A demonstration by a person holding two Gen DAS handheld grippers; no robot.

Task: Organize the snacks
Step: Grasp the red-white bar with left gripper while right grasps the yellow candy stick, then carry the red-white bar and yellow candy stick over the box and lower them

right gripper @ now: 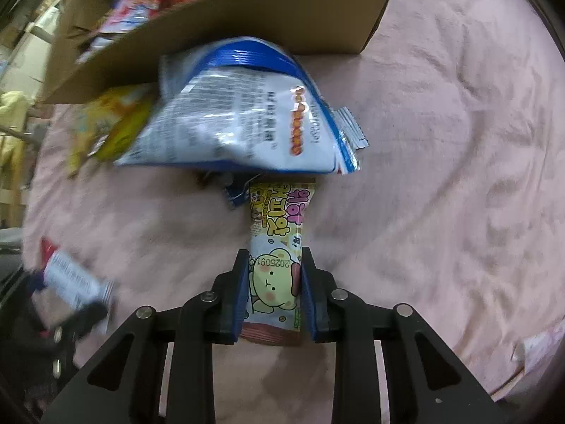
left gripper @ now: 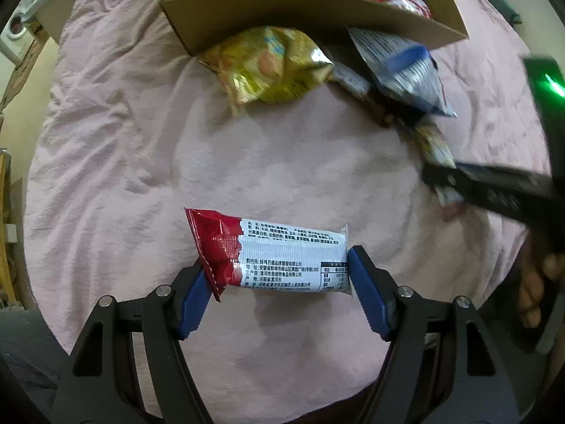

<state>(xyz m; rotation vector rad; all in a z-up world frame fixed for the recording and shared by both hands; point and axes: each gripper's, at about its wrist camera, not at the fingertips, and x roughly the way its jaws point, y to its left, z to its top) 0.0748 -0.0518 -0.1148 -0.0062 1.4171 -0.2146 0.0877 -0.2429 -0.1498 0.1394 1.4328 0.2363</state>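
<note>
My left gripper (left gripper: 277,275) is shut on a red and white snack bar (left gripper: 272,256), its blue pads on the two ends, above the pink blanket (left gripper: 141,162). My right gripper (right gripper: 272,275) is shut on a cartoon snack pack (right gripper: 277,247) with a yellow bear; in the left wrist view that gripper (left gripper: 438,176) is at the right. A cardboard box (left gripper: 317,10) with several snack packs stands at the far side; it also shows in the right wrist view (right gripper: 219,24). A yellow bag (left gripper: 272,63) and a blue and white bag (left gripper: 399,67) lie against the box.
The blue and white bag (right gripper: 247,113) lies just beyond the cartoon pack, with the yellow bag (right gripper: 113,123) to its left. The pink blanket (right gripper: 441,159) spreads to the right. Room clutter lies past the blanket's left edge.
</note>
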